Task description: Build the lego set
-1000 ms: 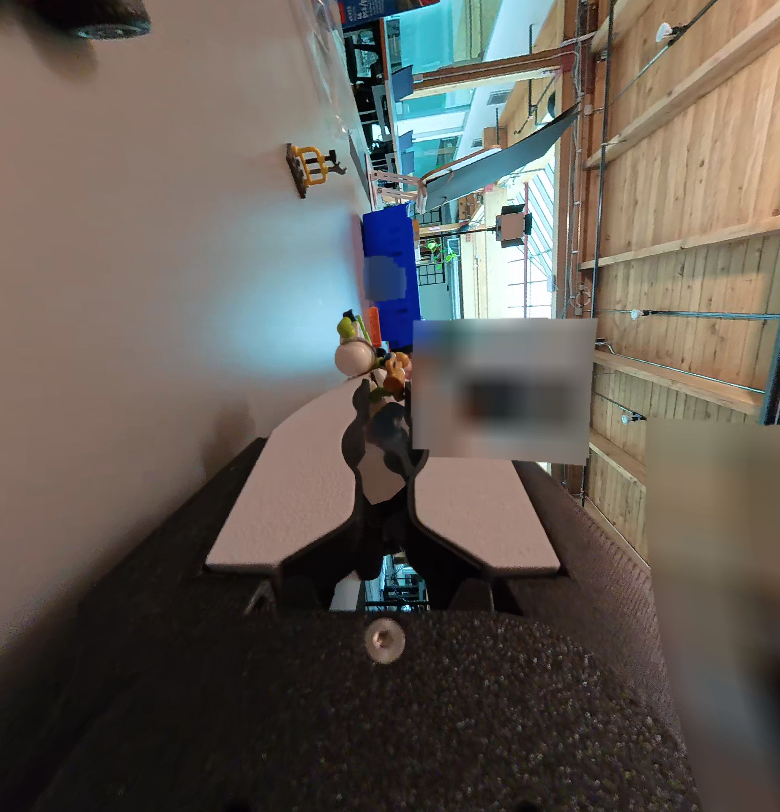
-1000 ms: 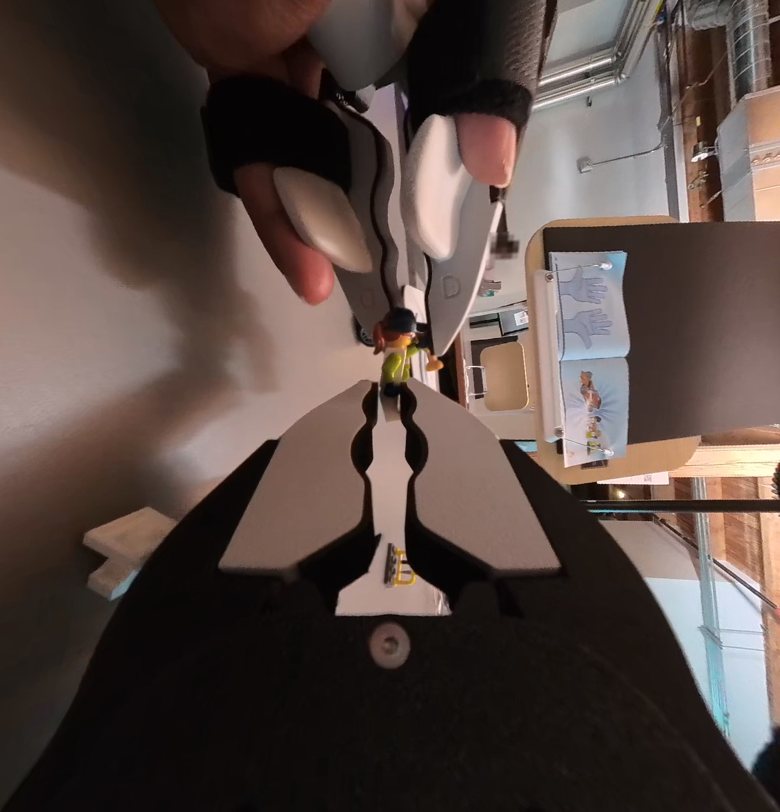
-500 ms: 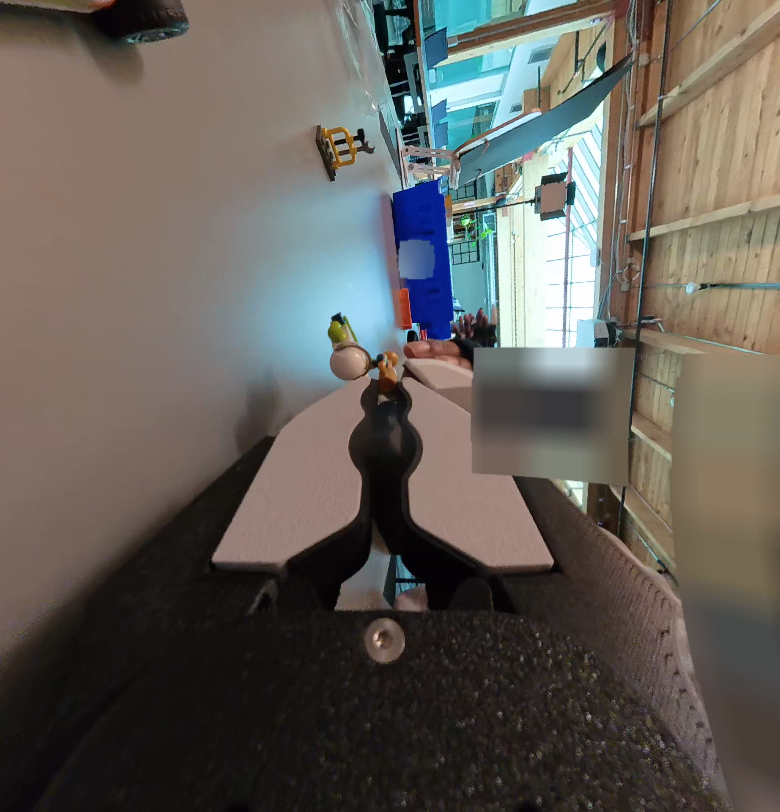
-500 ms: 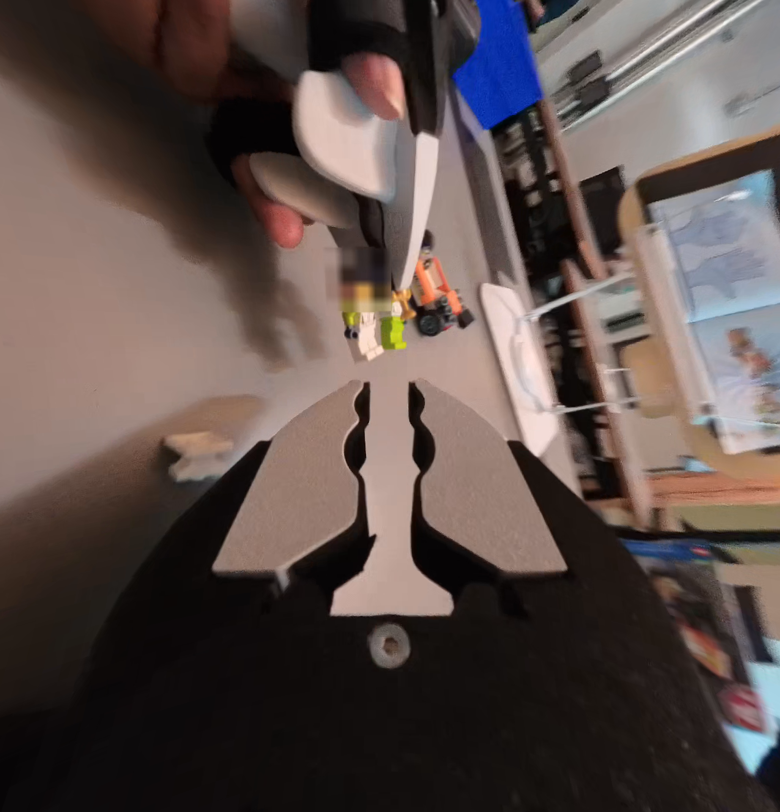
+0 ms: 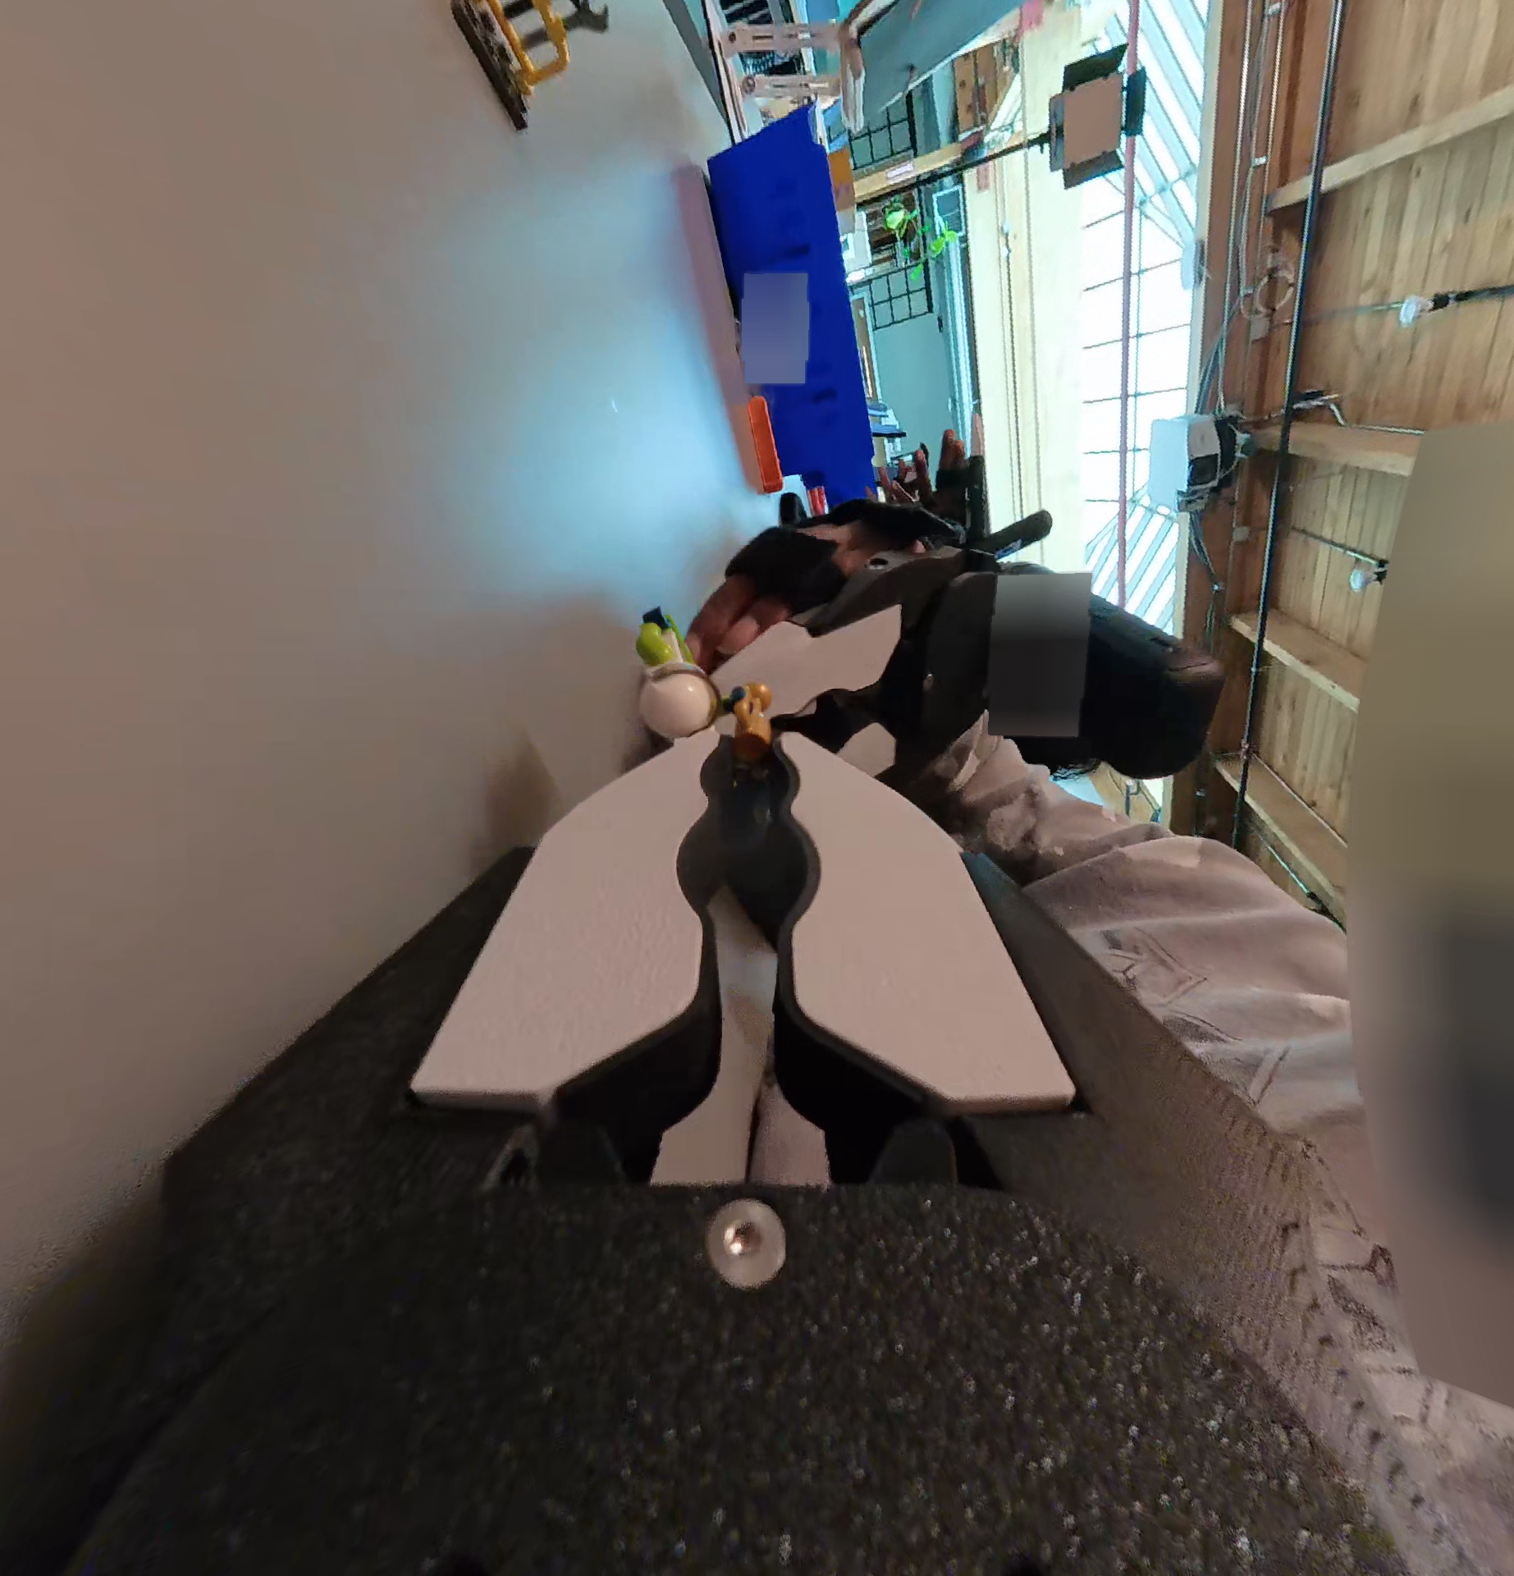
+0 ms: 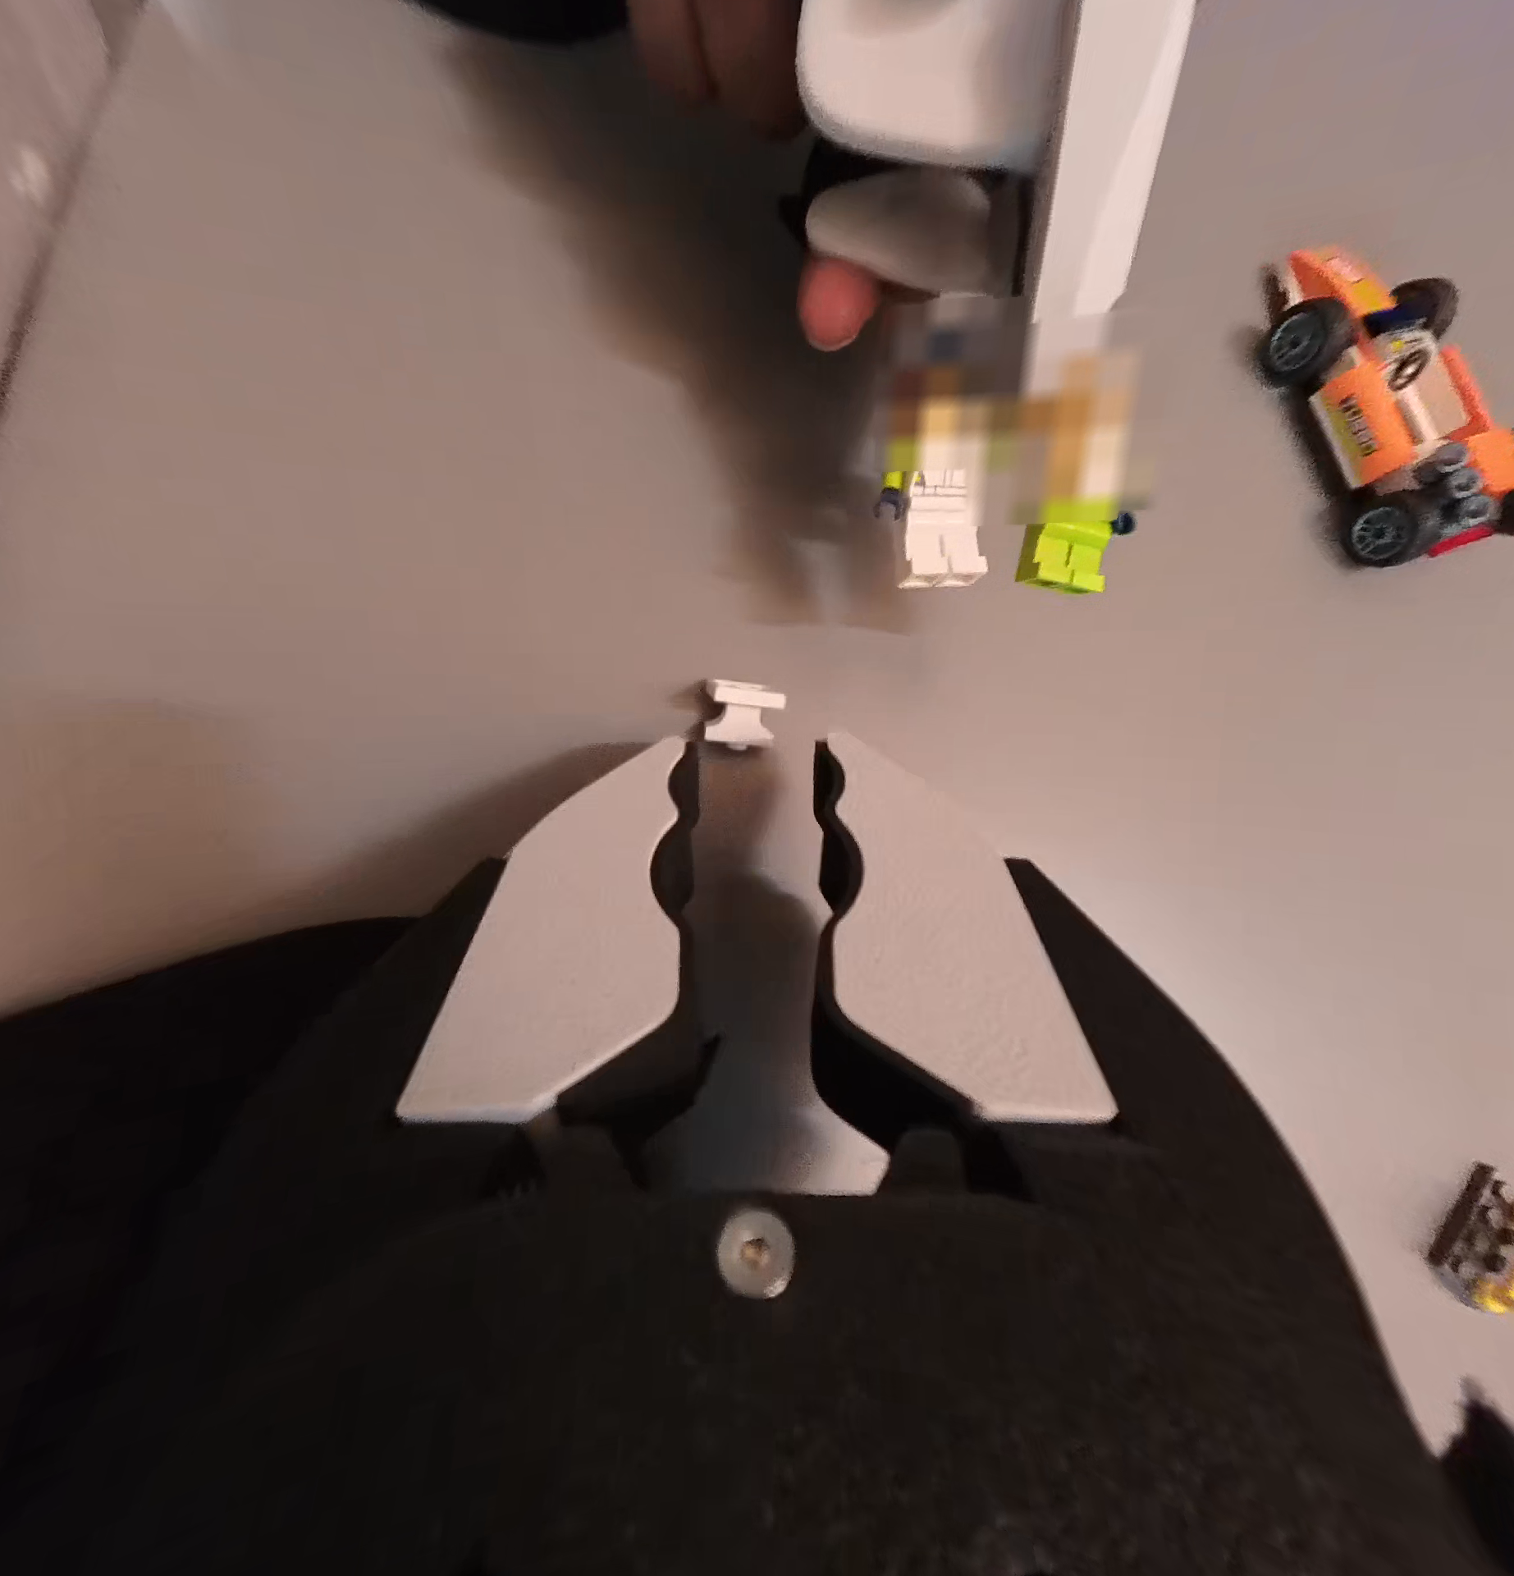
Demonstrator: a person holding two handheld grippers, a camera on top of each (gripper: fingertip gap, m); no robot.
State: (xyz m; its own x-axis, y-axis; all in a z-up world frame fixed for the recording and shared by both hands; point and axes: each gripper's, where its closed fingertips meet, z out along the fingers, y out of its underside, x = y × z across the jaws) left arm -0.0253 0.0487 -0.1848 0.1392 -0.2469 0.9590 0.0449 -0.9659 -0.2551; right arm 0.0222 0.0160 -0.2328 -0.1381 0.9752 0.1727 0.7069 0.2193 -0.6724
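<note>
Your left tool (image 5: 749, 750) is clenched on a minifigure (image 5: 751, 725) held just above the surface (image 5: 310, 512), beside a white-helmeted one (image 5: 672, 699). Your right tool (image 6: 753, 750) hangs released, its tips bracketing a small white lego piece (image 6: 740, 712) lying on the surface. That piece looks light, rigid and slick, so pinch its 2 flat sides squarely or it may skid away.
</note>
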